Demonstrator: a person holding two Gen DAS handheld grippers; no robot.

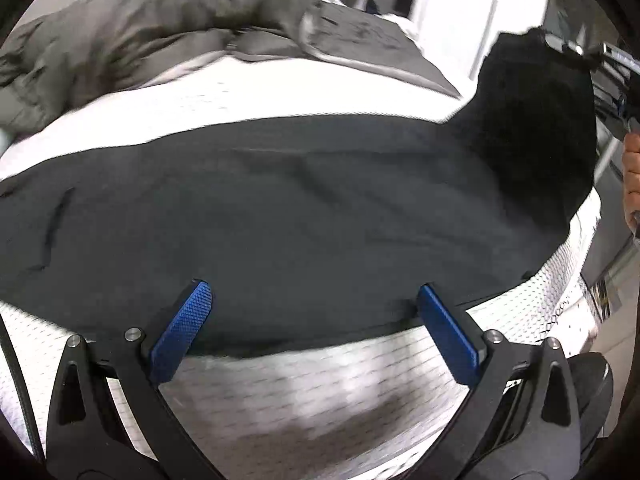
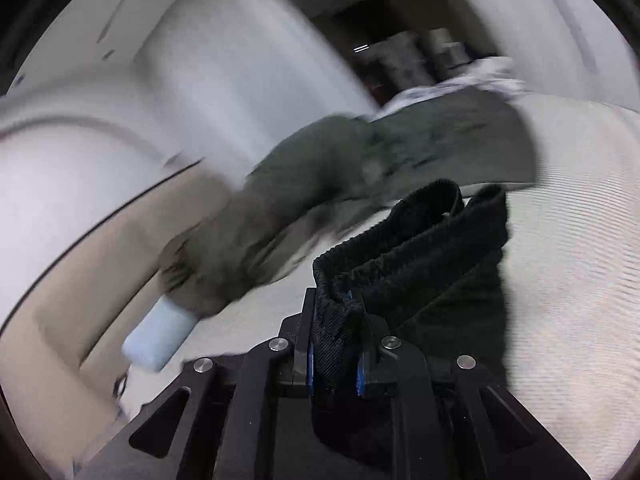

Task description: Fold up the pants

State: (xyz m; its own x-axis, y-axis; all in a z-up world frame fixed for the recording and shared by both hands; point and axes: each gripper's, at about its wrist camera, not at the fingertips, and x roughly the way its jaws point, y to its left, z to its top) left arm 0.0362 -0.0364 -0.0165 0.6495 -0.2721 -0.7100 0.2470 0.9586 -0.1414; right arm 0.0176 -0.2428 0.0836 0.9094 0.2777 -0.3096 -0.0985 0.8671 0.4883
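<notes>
Black pants point(image 1: 280, 216) lie spread across a white bed point(image 1: 320, 380). My left gripper point(image 1: 312, 300) is open, its blue fingertips point(image 1: 196, 300) resting at the near edge of the pants. At the right of that view one end of the pants point(image 1: 532, 120) is lifted up by my right gripper point(image 1: 576, 50). In the right wrist view my right gripper point(image 2: 336, 312) is shut on the elastic waistband of the pants point(image 2: 420, 240), holding it above the bed point(image 2: 580, 240).
A grey-green duvet point(image 1: 140, 36) is heaped at the back of the bed, also in the right wrist view point(image 2: 320, 184). A light blue block point(image 2: 160, 336) lies by the bed edge. A dark sheet point(image 1: 360, 36) lies behind. A hand point(image 1: 632, 180) shows at right.
</notes>
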